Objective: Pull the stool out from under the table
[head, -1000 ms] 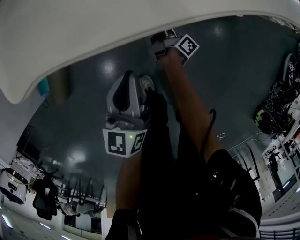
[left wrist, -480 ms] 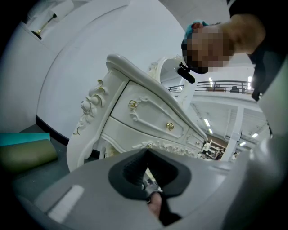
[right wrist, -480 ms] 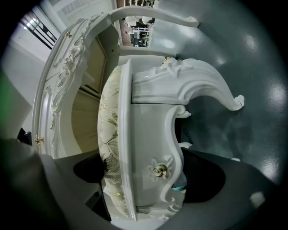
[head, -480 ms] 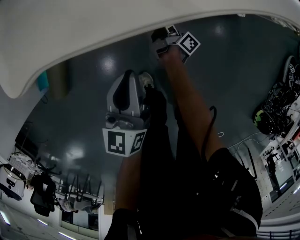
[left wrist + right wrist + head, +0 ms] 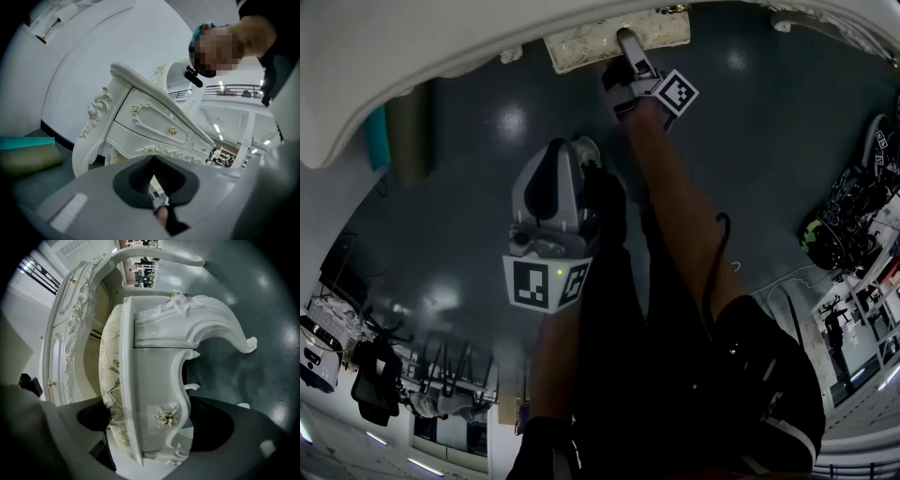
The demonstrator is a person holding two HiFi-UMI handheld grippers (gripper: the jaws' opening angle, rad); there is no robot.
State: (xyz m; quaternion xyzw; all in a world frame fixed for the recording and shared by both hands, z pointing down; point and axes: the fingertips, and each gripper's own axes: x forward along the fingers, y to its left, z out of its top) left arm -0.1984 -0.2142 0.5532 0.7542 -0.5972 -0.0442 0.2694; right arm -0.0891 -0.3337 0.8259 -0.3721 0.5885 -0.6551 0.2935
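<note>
We hold the right arm (image 5: 675,197) stretched far forward and nearly level. Its hand-held gripper (image 5: 152,423) reaches the stool (image 5: 154,357) at the edge of the white carved bench (image 5: 441,47). That right hand-held gripper's jaws have just been closing a little. They now stand wide on the stool's front edge, one pad against the patterned cushion and the other against the white apron below it.

We keep the left arm (image 5: 558,375) bent closer to the body. The left hand-held gripper (image 5: 153,165) points toward the bench drawers with its jaws together and nothing between them, well short of the stool.

The stool sits partly under the bench. The front of its seat shows past the bench's rim in the head view, and its rear lies beneath the drawer front. One curved leg (image 5: 220,319) stands on the dark floor (image 5: 769,141).

Between the stool and us the floor is bare. A teal and an olive thing (image 5: 394,141) lie left of the stool by the bench's side. Cables and gear (image 5: 848,225) crowd the far right, well apart from the stool.
</note>
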